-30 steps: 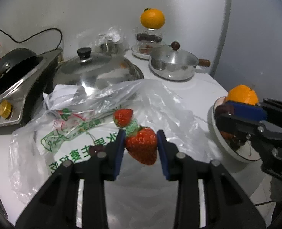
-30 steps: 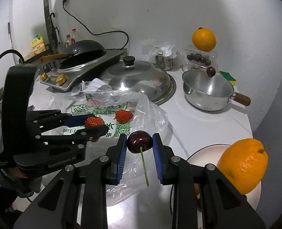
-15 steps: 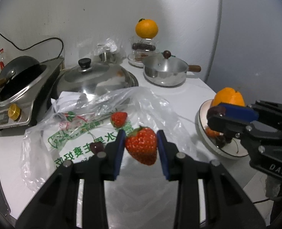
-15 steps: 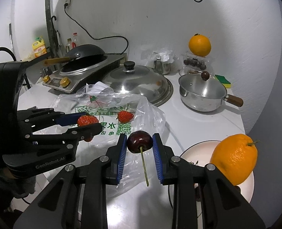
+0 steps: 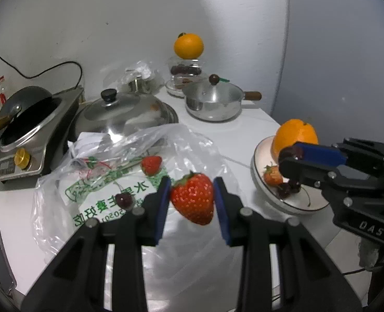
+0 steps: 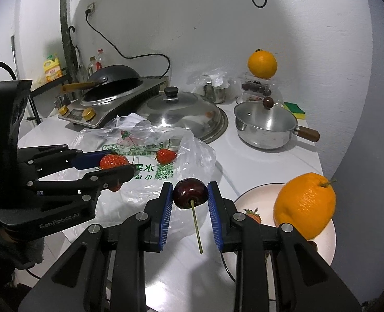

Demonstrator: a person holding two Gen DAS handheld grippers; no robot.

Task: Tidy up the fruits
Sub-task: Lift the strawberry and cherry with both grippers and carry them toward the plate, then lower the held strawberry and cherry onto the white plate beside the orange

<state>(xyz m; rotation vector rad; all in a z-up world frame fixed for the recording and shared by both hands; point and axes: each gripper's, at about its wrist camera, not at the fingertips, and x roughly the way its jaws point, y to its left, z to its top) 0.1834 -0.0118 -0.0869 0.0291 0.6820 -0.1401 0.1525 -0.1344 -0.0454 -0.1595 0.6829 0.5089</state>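
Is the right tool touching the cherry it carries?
Touching. In the right wrist view both blue pads of the right tool press against the sides of the cherry, which hangs clear of the counter with its stem pointing down.

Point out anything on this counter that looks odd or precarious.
One orange is perched on top of a clear container of dark fruit by the wall, where it could roll off. Nothing looks spilled or damaged.

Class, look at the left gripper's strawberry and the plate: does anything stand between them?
Nothing visible blocks the way. The strawberry is held above the plastic bag, with bare counter between bag and plate. On the plate, an orange and the right gripper fill the far part; its near rim looks free.
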